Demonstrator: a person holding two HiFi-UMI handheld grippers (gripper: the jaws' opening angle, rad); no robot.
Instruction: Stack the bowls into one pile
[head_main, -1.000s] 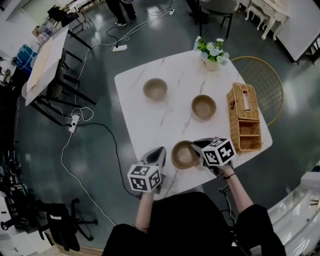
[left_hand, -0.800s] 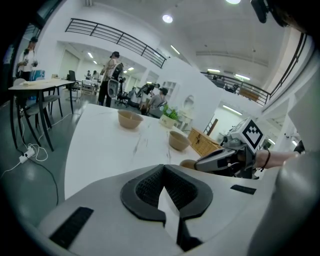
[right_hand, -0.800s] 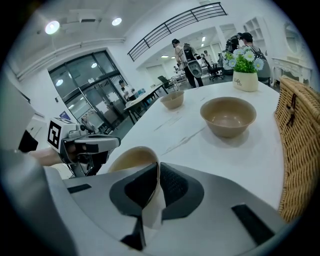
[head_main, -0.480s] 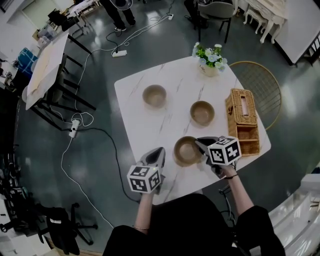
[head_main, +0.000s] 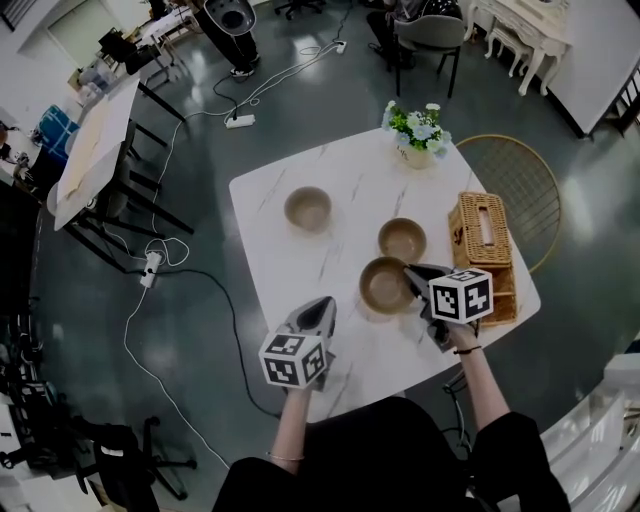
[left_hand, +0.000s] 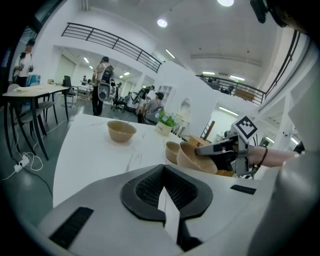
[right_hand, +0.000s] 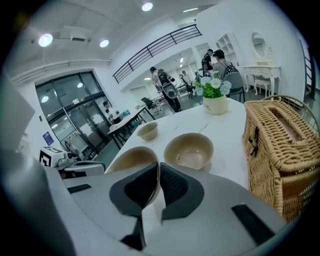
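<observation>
- Pinched in the right gripper (right_hand: 159, 170): rim of the carried bowl (head_main: 385, 285).
- Shut on nothing, nearer the table (head_main: 290, 270) edge: left gripper (head_main: 318, 308).
- Lifted from that edge, now just beside the second bowl (head_main: 402, 240); probably nesting next, third bowl (head_main: 307, 208) untouched.

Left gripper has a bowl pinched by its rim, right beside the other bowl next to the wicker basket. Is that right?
Not the left. The right gripper has a bowl pinched by its rim, right beside the other bowl next to the wicker basket. The right gripper view shows the rim between its jaws. The left gripper holds nothing, with its jaws together.
</observation>
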